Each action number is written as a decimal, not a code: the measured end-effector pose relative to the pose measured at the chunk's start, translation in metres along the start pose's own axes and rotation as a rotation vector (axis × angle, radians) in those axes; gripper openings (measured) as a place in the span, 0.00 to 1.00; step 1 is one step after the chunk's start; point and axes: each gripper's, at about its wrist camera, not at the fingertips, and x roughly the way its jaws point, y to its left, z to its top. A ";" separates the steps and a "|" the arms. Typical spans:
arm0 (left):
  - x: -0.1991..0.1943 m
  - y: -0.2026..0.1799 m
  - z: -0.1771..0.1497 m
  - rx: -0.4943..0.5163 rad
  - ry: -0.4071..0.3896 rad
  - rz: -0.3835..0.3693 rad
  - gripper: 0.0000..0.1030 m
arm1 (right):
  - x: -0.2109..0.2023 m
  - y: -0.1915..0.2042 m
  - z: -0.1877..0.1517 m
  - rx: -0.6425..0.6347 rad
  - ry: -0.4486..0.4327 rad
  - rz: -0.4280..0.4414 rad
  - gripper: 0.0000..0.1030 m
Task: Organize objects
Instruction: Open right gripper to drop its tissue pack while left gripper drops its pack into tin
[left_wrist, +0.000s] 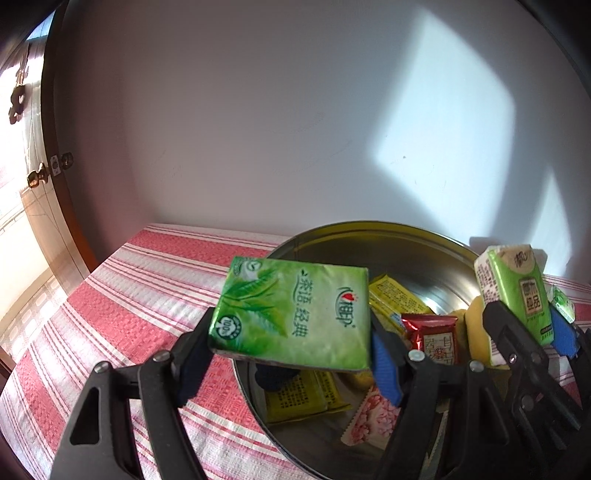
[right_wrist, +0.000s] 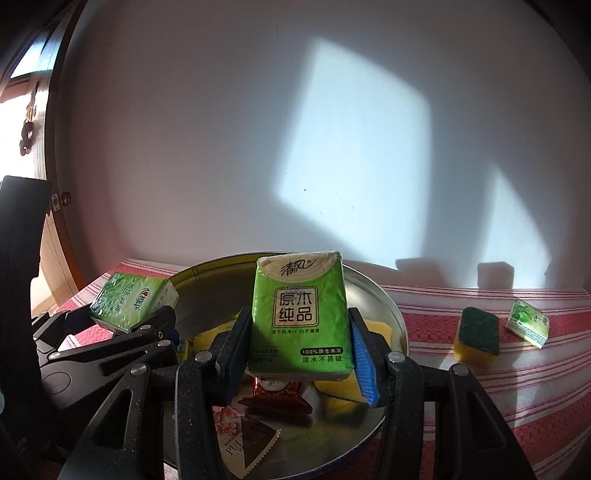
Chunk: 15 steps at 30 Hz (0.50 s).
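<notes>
Black linkage arms of the left gripper (left_wrist: 291, 354) are filling the foreground of the left wrist view, and its blue-padded fingers (left_wrist: 384, 365) are clamping a flat green tissue pack (left_wrist: 291, 317) by its two short edges. That pack is riding almost level, printed face up, over the near-left rim of the round metal tin (left_wrist: 369, 236). In the right wrist view, the right gripper (right_wrist: 295, 350) is likewise clenched on an upright green tissue pack (right_wrist: 299, 317), its pads pressing the pack's narrow sides, with the pack hanging above the middle of the tin.

Inside the tin, yellow sachets (left_wrist: 399, 299), a red foil packet (left_wrist: 432, 332), a pink wrapper (left_wrist: 369, 421) and a yellow sponge (right_wrist: 376, 328) are lying loosely layered. Outside it, on the red-and-white striped cloth (right_wrist: 517, 387), a green-topped scouring sponge (right_wrist: 476, 332) and a small green tissue pack (right_wrist: 528, 328) are lying well apart from both tools.

Judged from this arrangement, the step in hand is delivering both packs into the tin. Doing it well would mean lowering each pack close to the contents before letting go, since the soft wrapping is likely to slip or tumble if dropped from height. Laying the upright pack flat, and keeping the two tools clear of each other over the opening, would help the packs settle without pushing lighter sachets over the rim.
</notes>
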 end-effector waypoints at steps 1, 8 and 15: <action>0.001 0.000 -0.001 0.006 0.002 0.002 0.72 | 0.001 -0.001 0.000 -0.003 0.000 -0.002 0.51; 0.008 -0.006 -0.005 0.039 0.028 0.015 0.72 | 0.010 -0.004 -0.004 -0.002 0.048 -0.007 0.51; 0.007 -0.012 -0.005 0.067 0.029 0.032 0.72 | 0.017 -0.005 -0.006 0.004 0.089 0.001 0.51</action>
